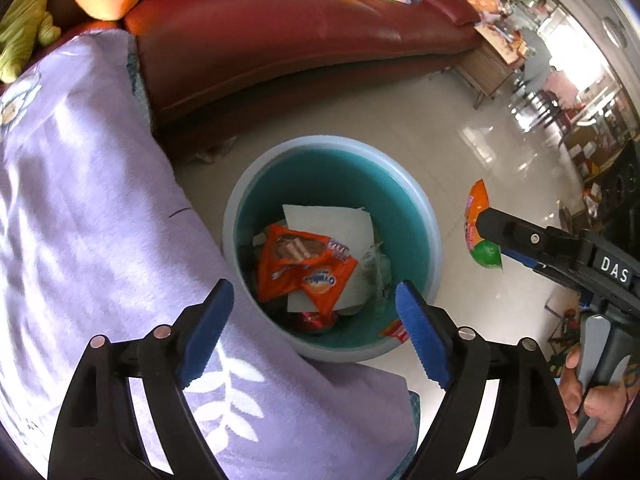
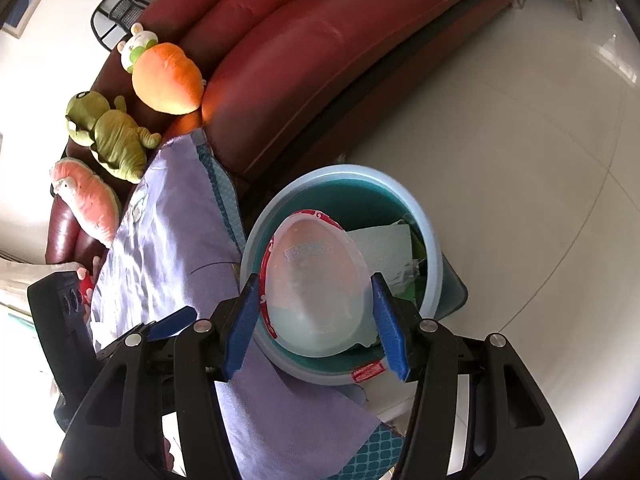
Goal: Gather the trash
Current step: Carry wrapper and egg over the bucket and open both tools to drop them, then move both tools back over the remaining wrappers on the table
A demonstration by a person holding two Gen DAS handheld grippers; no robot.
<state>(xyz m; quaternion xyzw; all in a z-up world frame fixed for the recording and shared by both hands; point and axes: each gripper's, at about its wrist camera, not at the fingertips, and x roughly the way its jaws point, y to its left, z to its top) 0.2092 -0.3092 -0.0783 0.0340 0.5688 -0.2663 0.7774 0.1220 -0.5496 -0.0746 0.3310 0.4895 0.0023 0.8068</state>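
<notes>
A round teal bin [image 1: 320, 142] stands on the floor beside the sofa. Inside it lie an orange snack wrapper [image 1: 304, 268], white paper [image 1: 332, 224] and other scraps. My left gripper [image 1: 314, 286] hangs over the bin, open, with nothing between its blue pads. At the right of that view, my right gripper [image 1: 494, 236] is shut on an orange and green plastic cup [image 1: 476, 200]. In the right wrist view the cup [image 2: 316, 280] shows its pale translucent base and red rim. It is clamped between the pads of the right gripper [image 2: 316, 312], above the bin [image 2: 432, 240].
A purple blanket [image 1: 100, 220] drapes over the sofa arm, right next to the bin. The red leather sofa [image 1: 304, 40] carries plush toys [image 2: 168, 76] and books. Glossy tiled floor [image 2: 520, 160] stretches to the right. A person's hand [image 1: 592, 400] grips the right tool's handle.
</notes>
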